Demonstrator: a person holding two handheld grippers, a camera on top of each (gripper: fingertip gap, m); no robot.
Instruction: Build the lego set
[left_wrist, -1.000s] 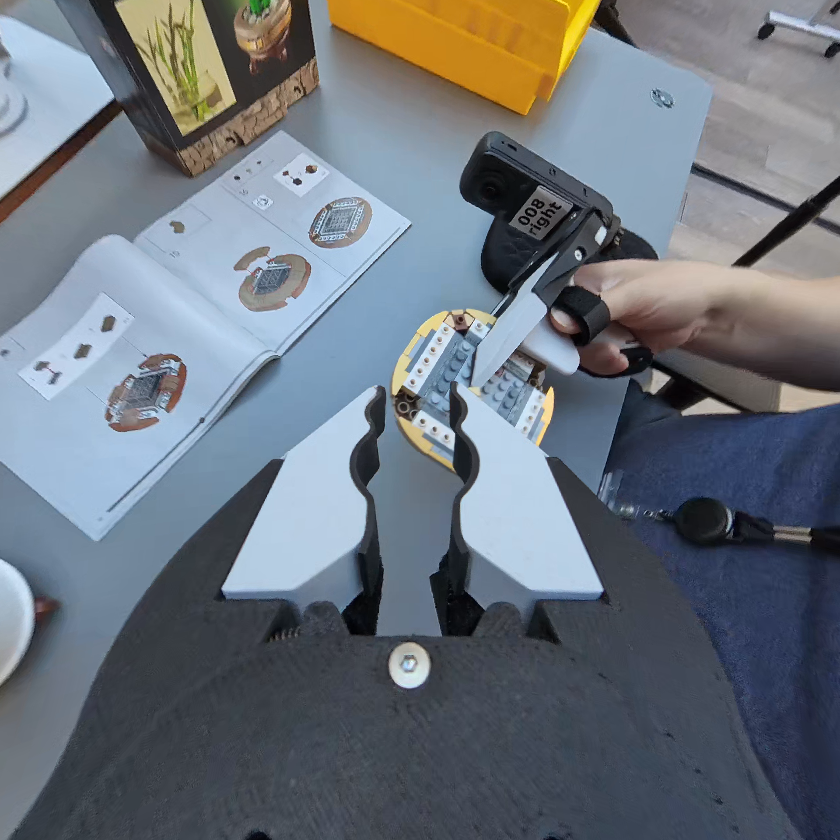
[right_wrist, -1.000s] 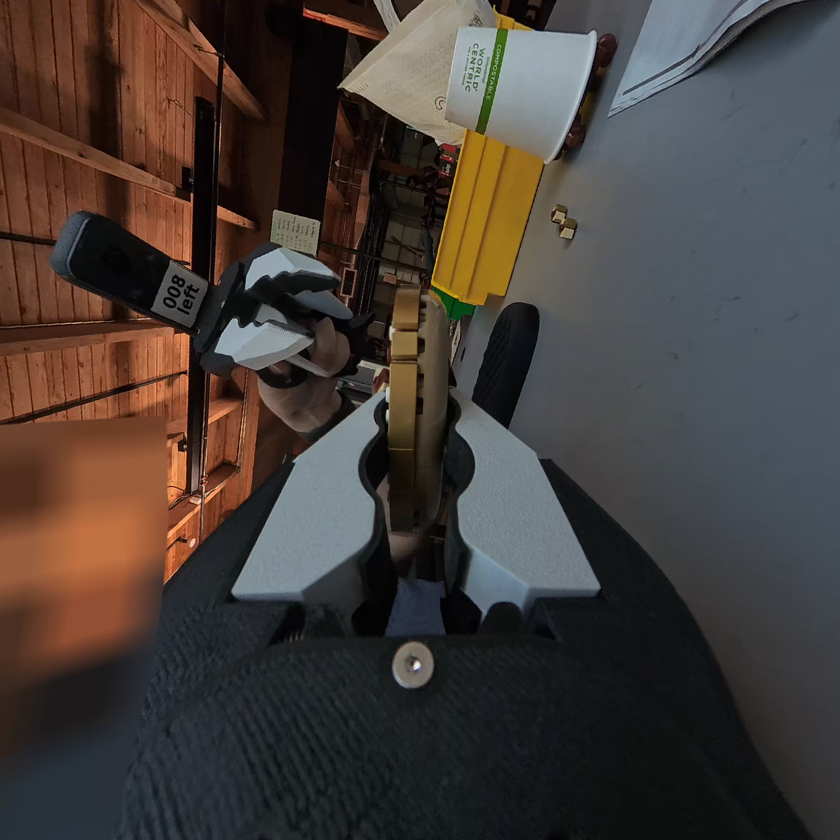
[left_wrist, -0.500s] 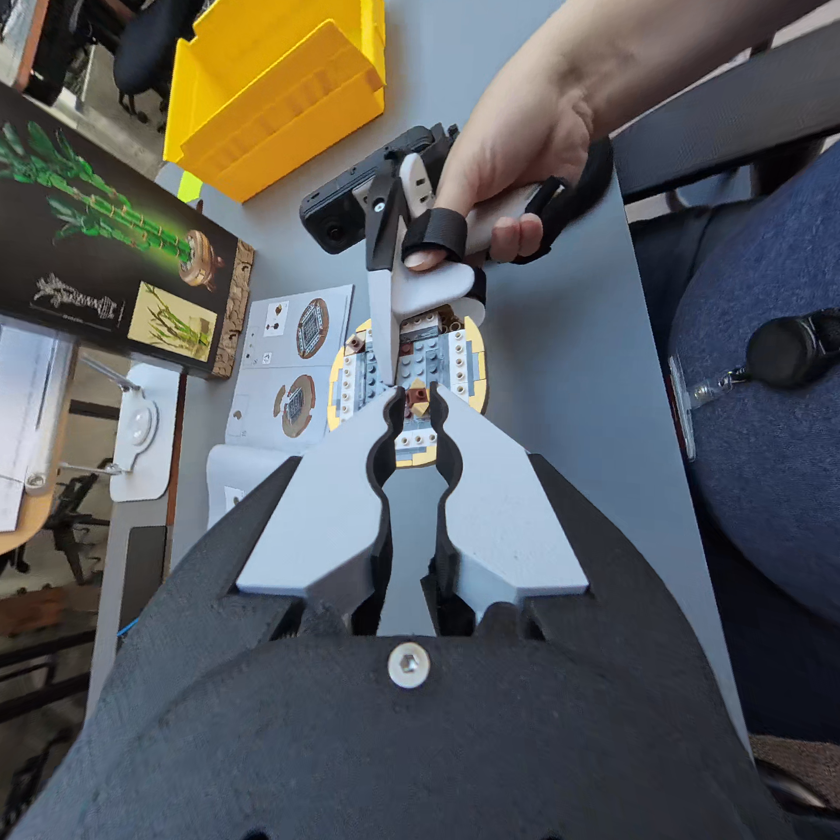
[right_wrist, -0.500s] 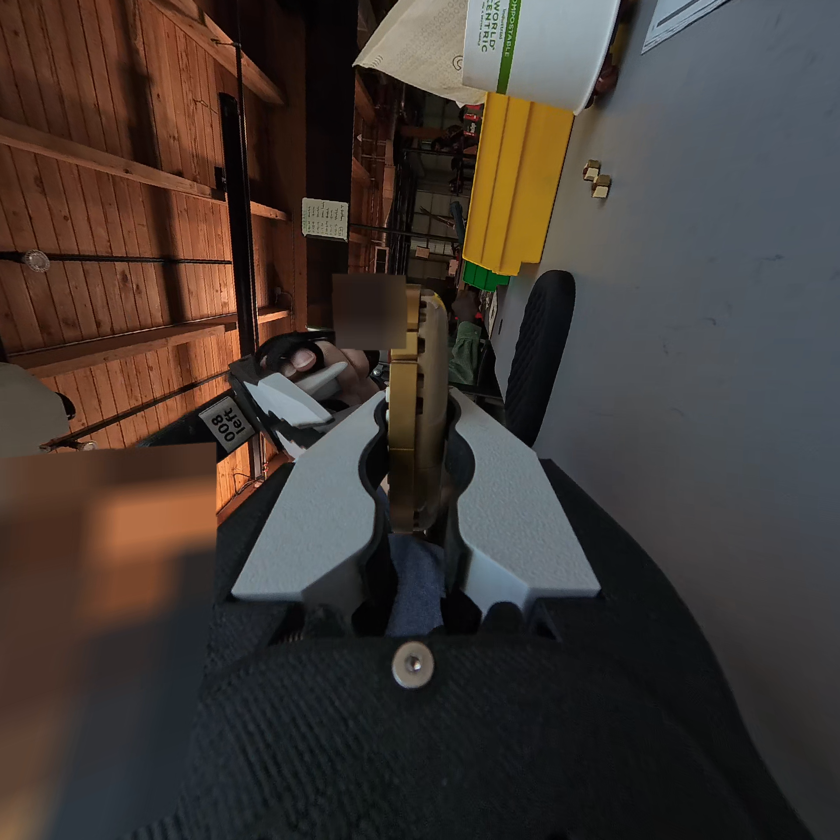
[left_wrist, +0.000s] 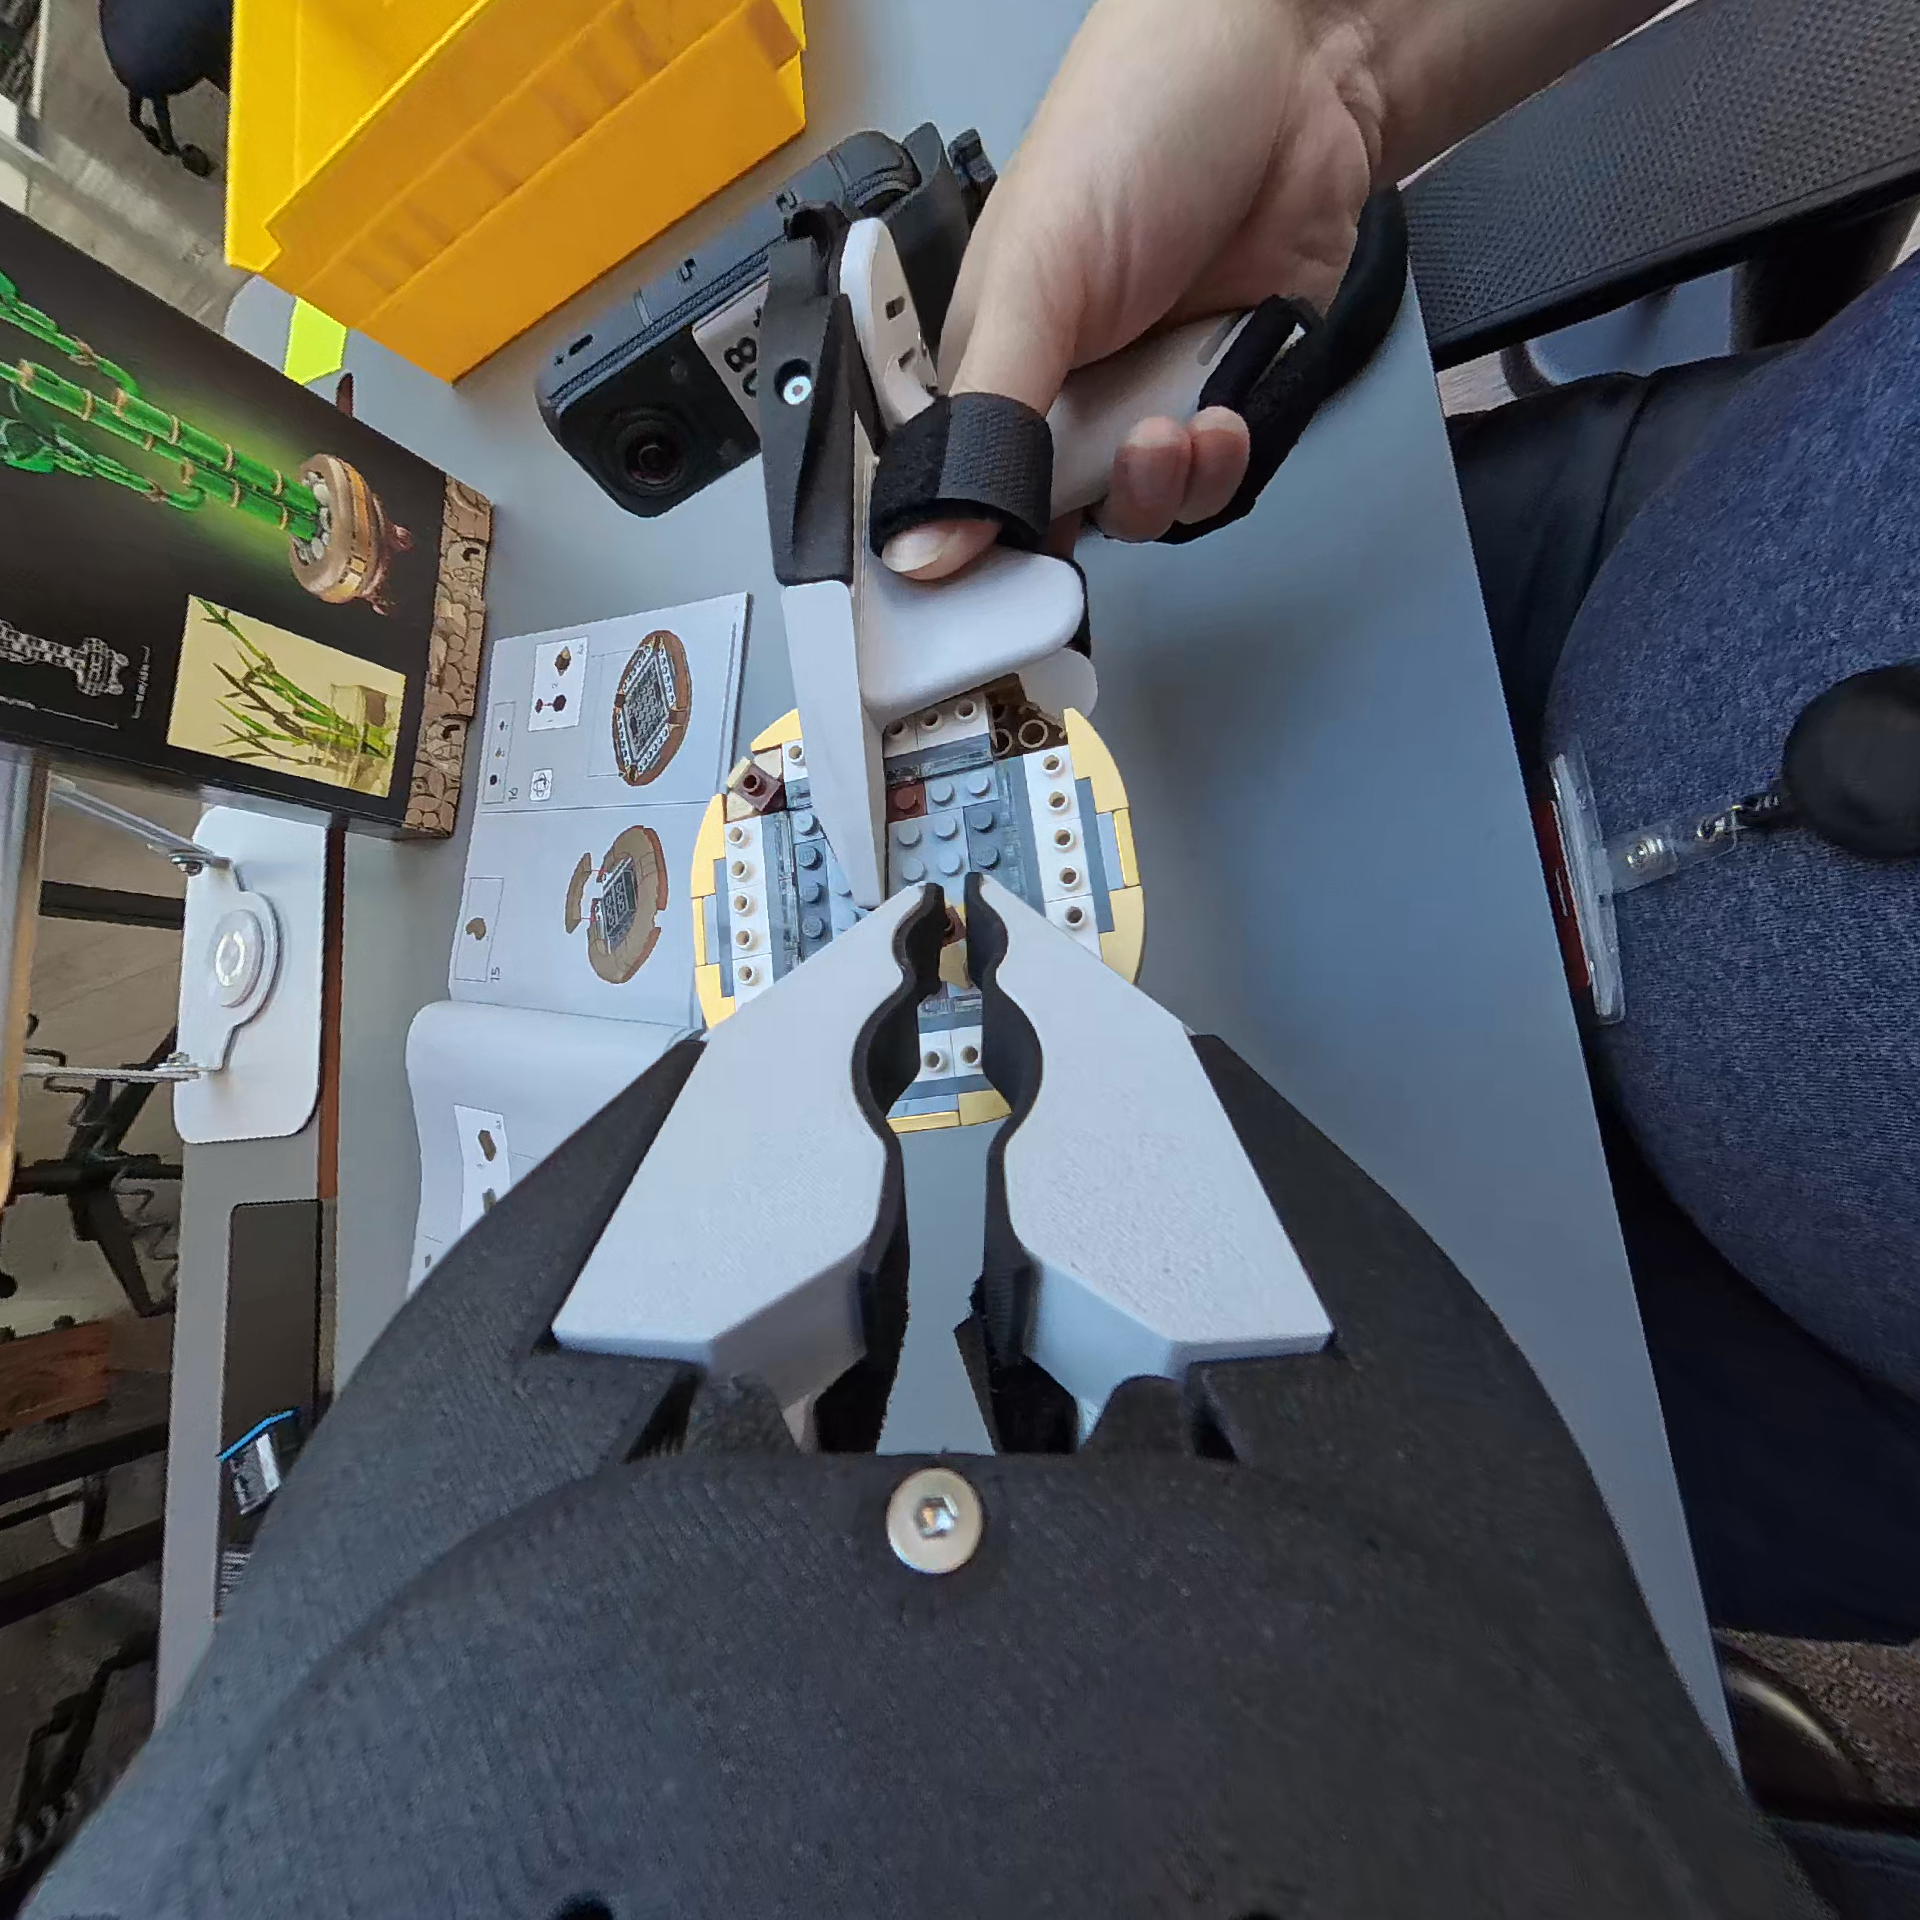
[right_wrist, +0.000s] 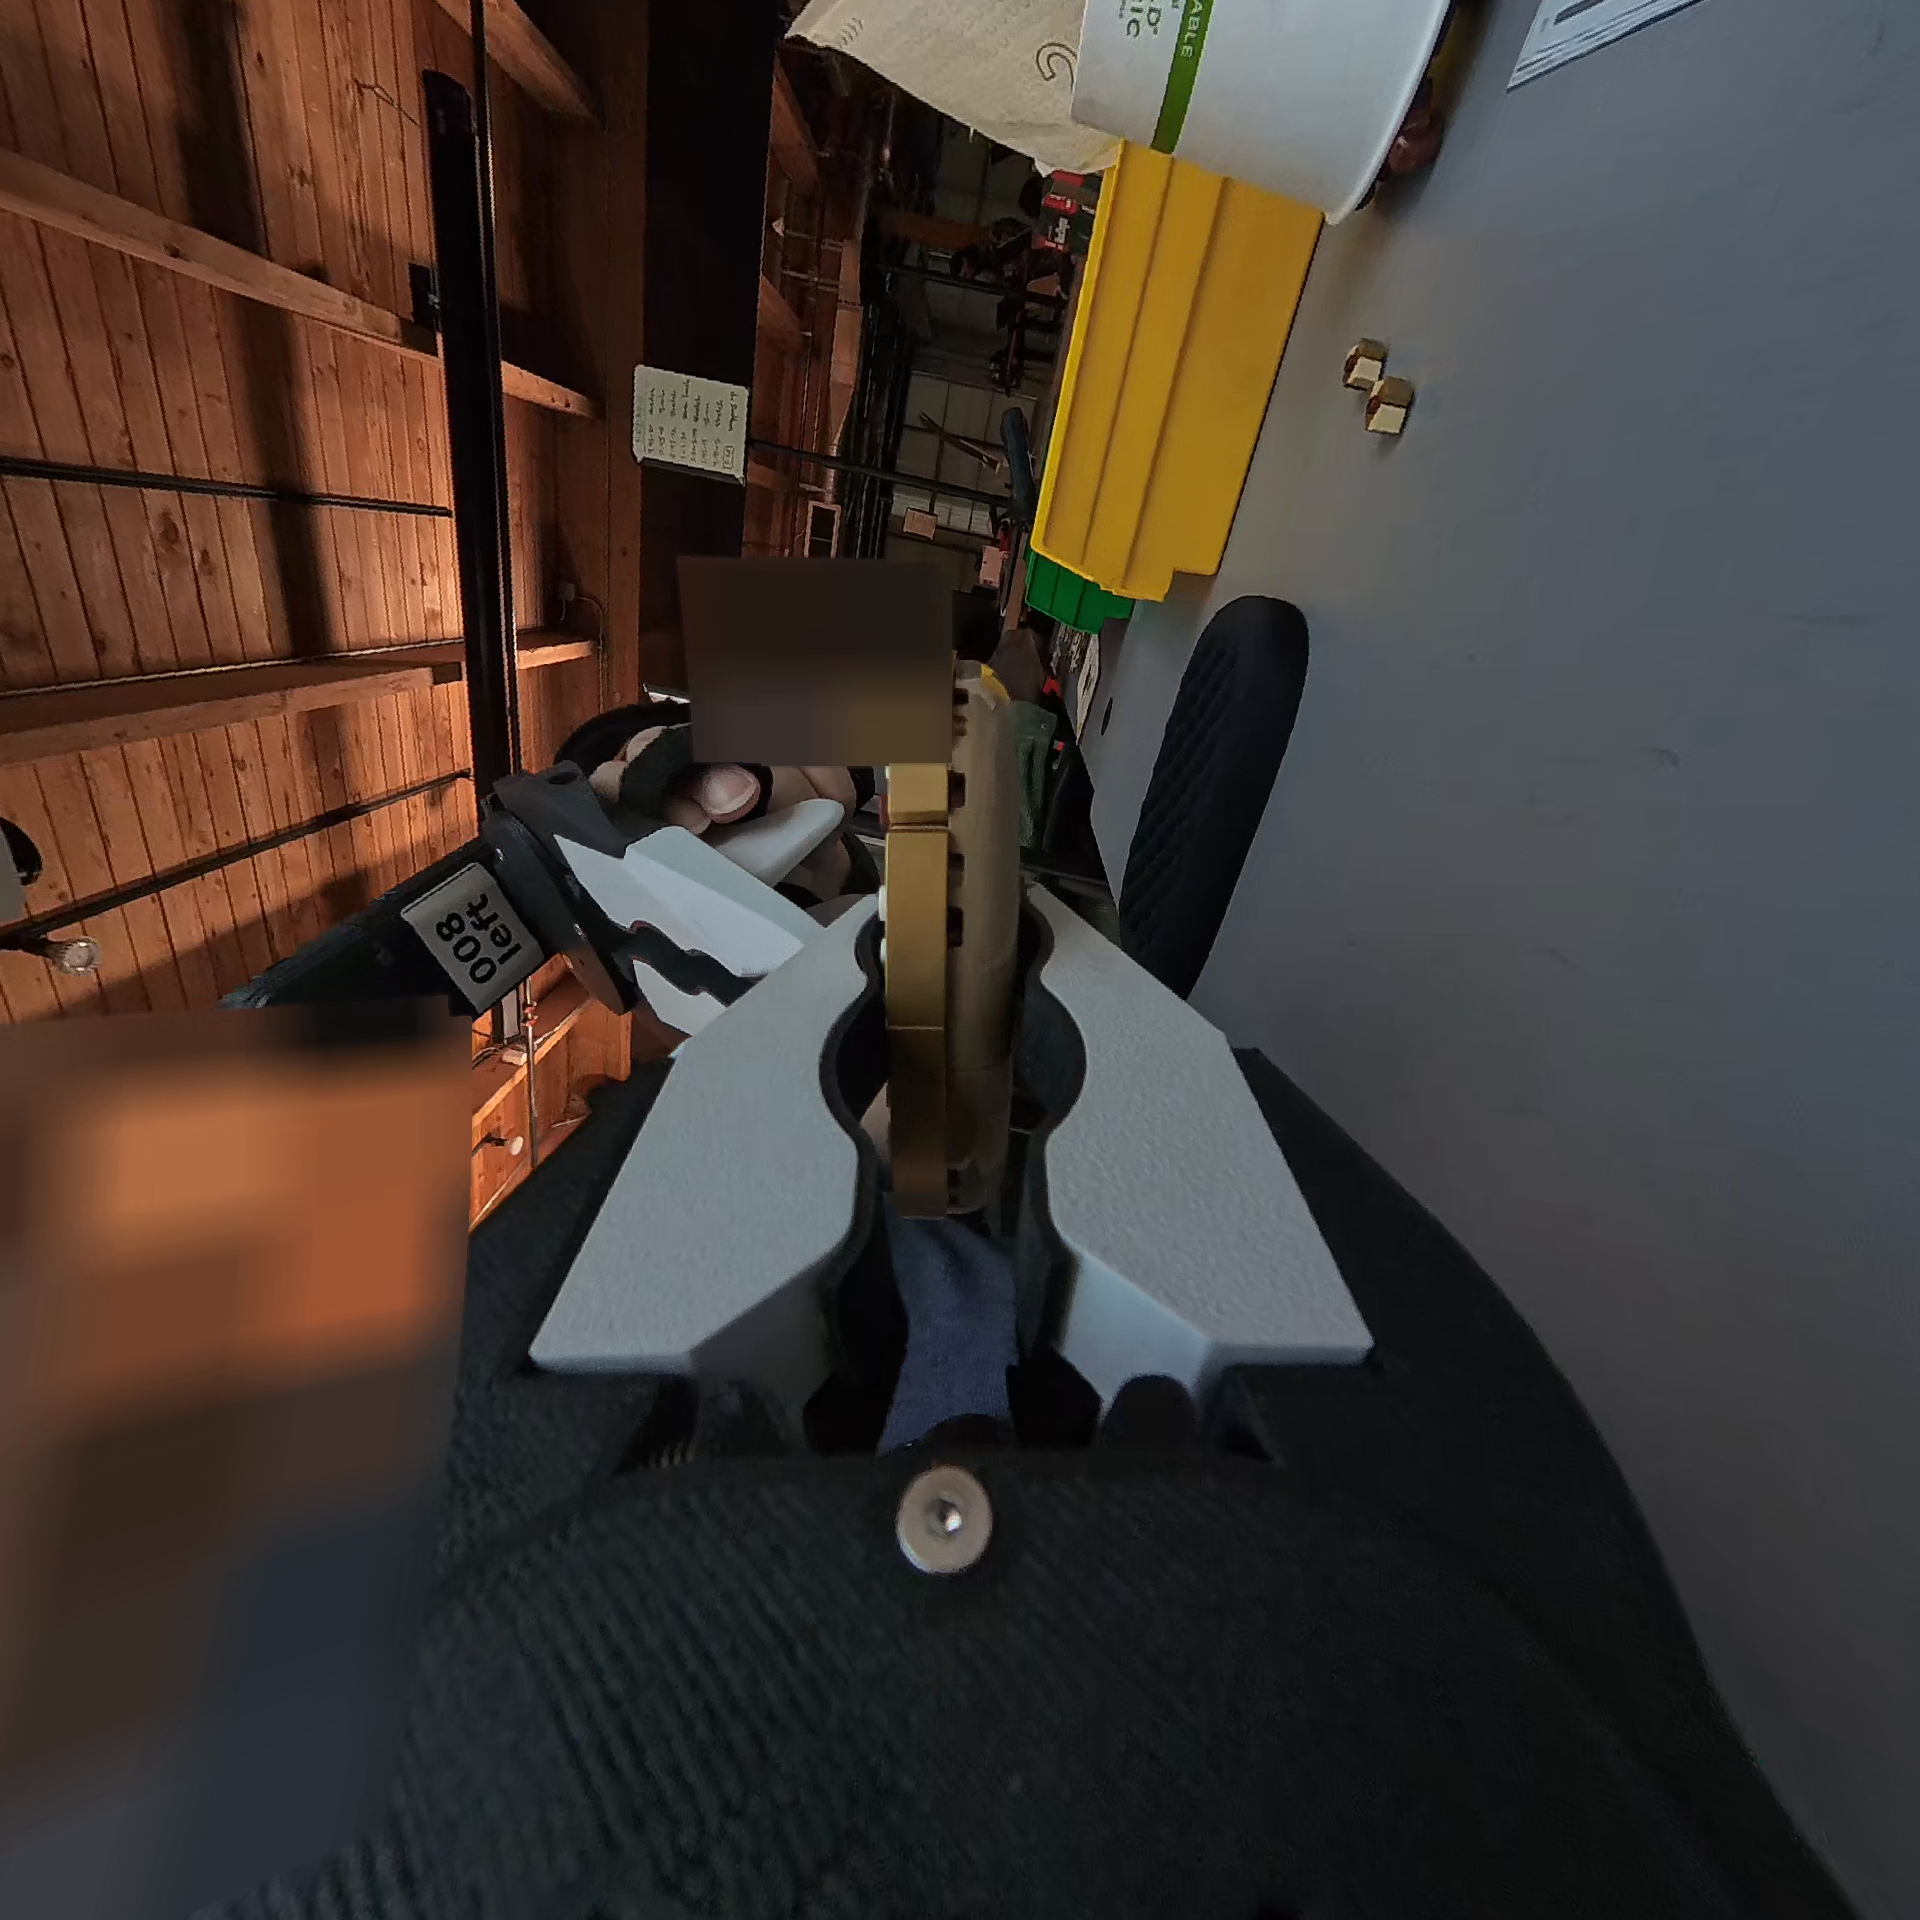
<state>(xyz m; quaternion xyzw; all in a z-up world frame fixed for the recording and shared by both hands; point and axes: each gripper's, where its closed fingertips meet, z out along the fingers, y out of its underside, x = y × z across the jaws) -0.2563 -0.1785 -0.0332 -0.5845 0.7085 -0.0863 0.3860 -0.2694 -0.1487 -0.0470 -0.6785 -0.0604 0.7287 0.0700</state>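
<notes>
Black cardboard of the set's box (left_wrist: 208, 582), printed with green bamboo stalks, fills the left edge of the left wrist view, standing on the grey table (left_wrist: 1299, 831). Just right of it lies the open instruction booklet (left_wrist: 613, 810), and above both sits a yellow bin (left_wrist: 499, 156) at the table's far end. Next comes the round lego build (left_wrist: 935, 862), a tan disc with grey and white studded plates on its face, held up off the table. The right gripper (left_wrist: 862, 779) reaches down onto it from above, its pale fingers clamped across the disc's thickness, with a person's hand (left_wrist: 1143, 260) strapped into the handle. The left gripper (left_wrist: 948, 912) meets the build from below: its tips stand only narrowly apart, and a small brown and tan piece (left_wrist: 948, 935) sits right between them, though whether the pads actually pinch it I cannot tell. At the far right are a blue-clothed lap and a badge reel. In the right wrist view the left gripper (right_wrist: 727, 966) appears at the left, the gold-edged disc (right_wrist: 935, 987) stands edge-on between the right gripper's (right_wrist: 951, 935) closed fingers, and to the right lie two small tan pieces (right_wrist: 1377, 387), loose on the table near a white paper cup (right_wrist: 1247, 94).
</notes>
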